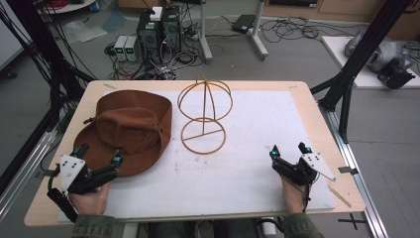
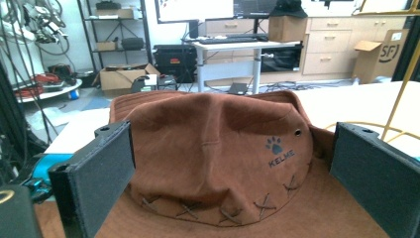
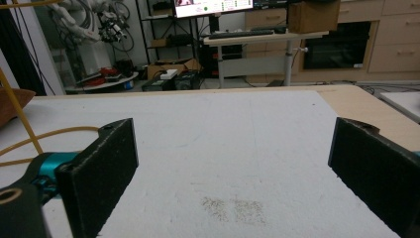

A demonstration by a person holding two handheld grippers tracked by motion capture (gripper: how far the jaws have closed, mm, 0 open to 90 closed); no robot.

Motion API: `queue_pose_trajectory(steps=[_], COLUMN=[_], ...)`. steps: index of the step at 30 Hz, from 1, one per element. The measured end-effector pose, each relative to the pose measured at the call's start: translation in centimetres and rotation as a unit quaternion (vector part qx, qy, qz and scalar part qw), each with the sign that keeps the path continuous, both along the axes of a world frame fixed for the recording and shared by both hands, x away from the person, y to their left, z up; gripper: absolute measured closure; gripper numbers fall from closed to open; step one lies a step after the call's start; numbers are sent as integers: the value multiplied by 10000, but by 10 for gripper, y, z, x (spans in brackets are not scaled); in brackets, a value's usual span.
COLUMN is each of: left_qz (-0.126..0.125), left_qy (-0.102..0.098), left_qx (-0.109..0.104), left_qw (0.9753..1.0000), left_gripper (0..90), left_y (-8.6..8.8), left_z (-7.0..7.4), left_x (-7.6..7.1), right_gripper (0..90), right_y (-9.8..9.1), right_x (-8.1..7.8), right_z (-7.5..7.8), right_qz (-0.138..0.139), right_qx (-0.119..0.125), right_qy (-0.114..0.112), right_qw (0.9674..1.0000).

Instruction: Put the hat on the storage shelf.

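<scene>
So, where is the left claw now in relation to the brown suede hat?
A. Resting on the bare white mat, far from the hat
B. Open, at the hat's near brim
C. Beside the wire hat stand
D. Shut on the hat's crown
B: the left claw stands open, its jaws either side of the brown suede hat at the near brim.

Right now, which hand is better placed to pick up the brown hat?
Left. The left tongs are open at the brown hat, with its brim between the jaws. The right tongs, also open, sit over bare white mat, beyond the wire hat stand.
</scene>
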State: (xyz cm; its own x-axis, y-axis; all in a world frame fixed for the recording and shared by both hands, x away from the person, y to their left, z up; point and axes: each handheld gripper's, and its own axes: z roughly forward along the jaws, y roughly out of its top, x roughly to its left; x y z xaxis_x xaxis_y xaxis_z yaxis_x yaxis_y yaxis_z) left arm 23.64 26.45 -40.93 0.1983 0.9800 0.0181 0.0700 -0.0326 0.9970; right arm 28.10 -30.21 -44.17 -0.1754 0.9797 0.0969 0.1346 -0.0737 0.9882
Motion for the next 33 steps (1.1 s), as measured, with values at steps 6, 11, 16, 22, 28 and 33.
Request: queue_pose_trajectory(steps=[6, 11, 16, 22, 28, 33], left_qz=[-63, -78, -13, 76, 40, 111], left_qy=[489, 1026, 1752, 2443, 2536, 2809], left_qx=[245, 424, 533, 577, 450, 515], left_qw=[9985, 9938, 9831, 9679, 9662, 9583], left_gripper=[46, 46, 46, 47, 157, 268], left_y=[1, 3, 2, 0, 1, -2], left_z=[8, 23, 20, 4, 0, -7], left_x=[23, 51, 78, 97, 103, 108], right_gripper=[44, 44, 44, 44, 44, 44], right_y=[2, 5, 9, 11, 11, 11], right_x=[1, 2, 2, 2, 3, 3], right_z=[-1, -2, -4, -4, -4, -4], right_qz=[63, 137, 246, 296, 289, 288], right_qx=[-47, -94, -181, -188, -188, -185], right_qy=[30, 61, 85, 91, 85, 76], right_qw=[10000, 9998, 9995, 9993, 9994, 9994])
